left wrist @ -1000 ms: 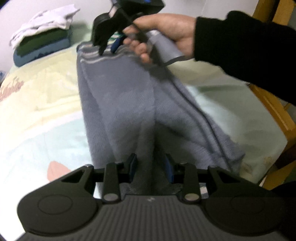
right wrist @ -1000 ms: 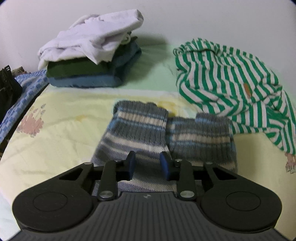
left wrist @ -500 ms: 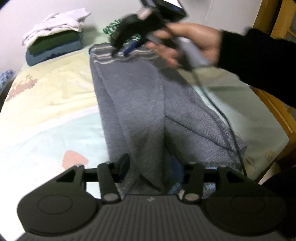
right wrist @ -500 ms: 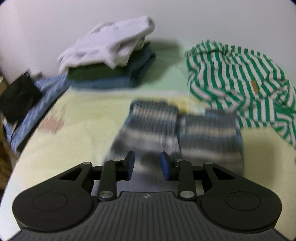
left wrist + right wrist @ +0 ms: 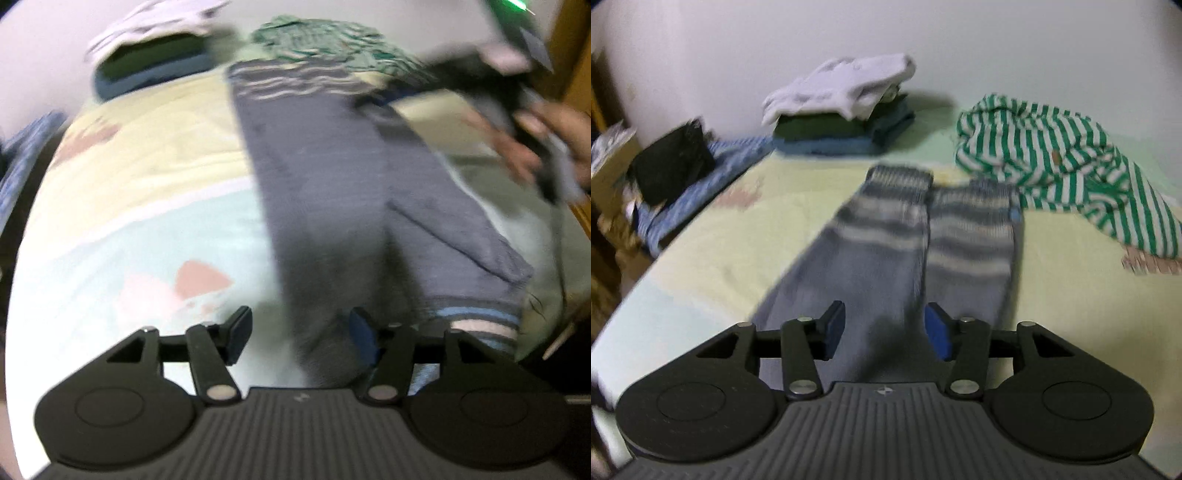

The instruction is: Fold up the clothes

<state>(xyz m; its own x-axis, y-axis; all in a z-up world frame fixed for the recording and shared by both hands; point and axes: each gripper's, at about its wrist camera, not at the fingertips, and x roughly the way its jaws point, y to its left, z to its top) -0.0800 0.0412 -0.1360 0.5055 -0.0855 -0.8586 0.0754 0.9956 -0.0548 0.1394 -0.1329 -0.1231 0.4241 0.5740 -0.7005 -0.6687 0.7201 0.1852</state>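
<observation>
Both grippers' jaws stand wide open, holding nothing: left gripper at the hem, right gripper over the sleeves. The grey sweater lies flat on the bed, sleeves folded. Next, probably: grip the hem and fold toward the cuffs.

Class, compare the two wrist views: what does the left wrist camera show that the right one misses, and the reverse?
Only the left wrist view shows the person's hand and the grey garment's near striped hem. Only the right wrist view shows the black bag on blue cloth. Both show the grey garment, green striped shirt, and folded stack.
</observation>
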